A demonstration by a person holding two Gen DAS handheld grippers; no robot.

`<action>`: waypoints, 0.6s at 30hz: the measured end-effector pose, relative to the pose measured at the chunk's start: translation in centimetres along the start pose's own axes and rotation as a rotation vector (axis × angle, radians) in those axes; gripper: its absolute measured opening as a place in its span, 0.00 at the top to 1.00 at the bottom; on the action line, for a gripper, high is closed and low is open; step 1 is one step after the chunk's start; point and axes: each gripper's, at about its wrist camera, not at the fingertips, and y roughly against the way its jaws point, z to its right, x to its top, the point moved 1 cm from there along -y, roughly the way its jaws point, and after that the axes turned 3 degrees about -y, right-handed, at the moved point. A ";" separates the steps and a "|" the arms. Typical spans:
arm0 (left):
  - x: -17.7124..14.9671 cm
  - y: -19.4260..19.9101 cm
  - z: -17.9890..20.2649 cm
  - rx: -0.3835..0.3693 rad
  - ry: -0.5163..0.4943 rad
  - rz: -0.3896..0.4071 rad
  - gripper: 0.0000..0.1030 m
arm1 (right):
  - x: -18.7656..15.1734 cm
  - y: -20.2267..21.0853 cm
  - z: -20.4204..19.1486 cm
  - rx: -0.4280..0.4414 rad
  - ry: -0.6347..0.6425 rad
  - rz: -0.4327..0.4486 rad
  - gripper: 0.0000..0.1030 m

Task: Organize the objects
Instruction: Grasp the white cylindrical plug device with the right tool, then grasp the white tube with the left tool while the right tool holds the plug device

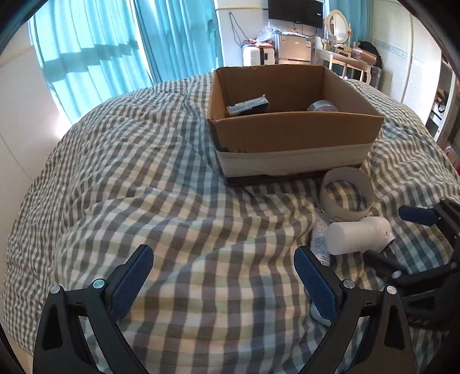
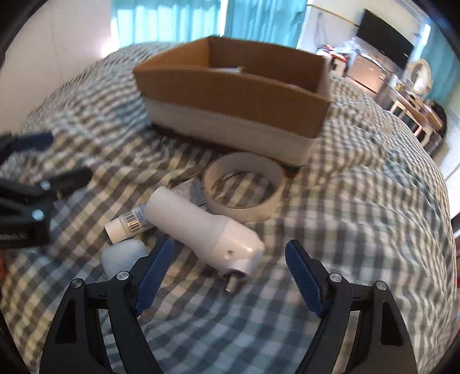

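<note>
An open cardboard box [image 1: 290, 132] [image 2: 230, 95] stands on the checked bed cover; a dark flat item [image 1: 248, 106] and a round clear item [image 1: 322, 107] lie inside. In front of it lie a roll of white tape [image 2: 243, 187] [image 1: 346, 192], a white cylindrical device with a metal tip [image 2: 207, 225] [image 1: 358, 234], a white tube with a barcode [image 2: 129, 223] and a pale blue case [image 2: 123, 256]. My right gripper [image 2: 230, 266] is open, its fingers either side of the white device's tip end. My left gripper [image 1: 224, 276] is open and empty over bare cover, left of the pile.
The bed cover [image 1: 143, 187] is rumpled. Blue curtains [image 1: 100, 43], a TV [image 1: 296, 13], a small fridge [image 1: 293, 49] and a dressing table with a mirror [image 1: 339, 28] stand beyond the bed. The left gripper's body also shows in the right wrist view [image 2: 26, 201].
</note>
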 end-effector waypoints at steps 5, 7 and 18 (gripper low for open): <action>0.0 -0.5 -0.7 -0.016 0.027 -0.018 0.02 | 0.8 -3.1 -1.1 -0.022 0.044 -0.067 0.22; -0.1 -0.5 -0.7 -0.023 0.029 -0.018 0.02 | 0.8 -3.7 -0.8 -0.043 0.027 -0.084 0.40; 0.7 -0.5 3.7 -0.120 -0.073 -0.015 0.02 | 0.8 1.7 4.3 0.007 -0.171 0.041 0.48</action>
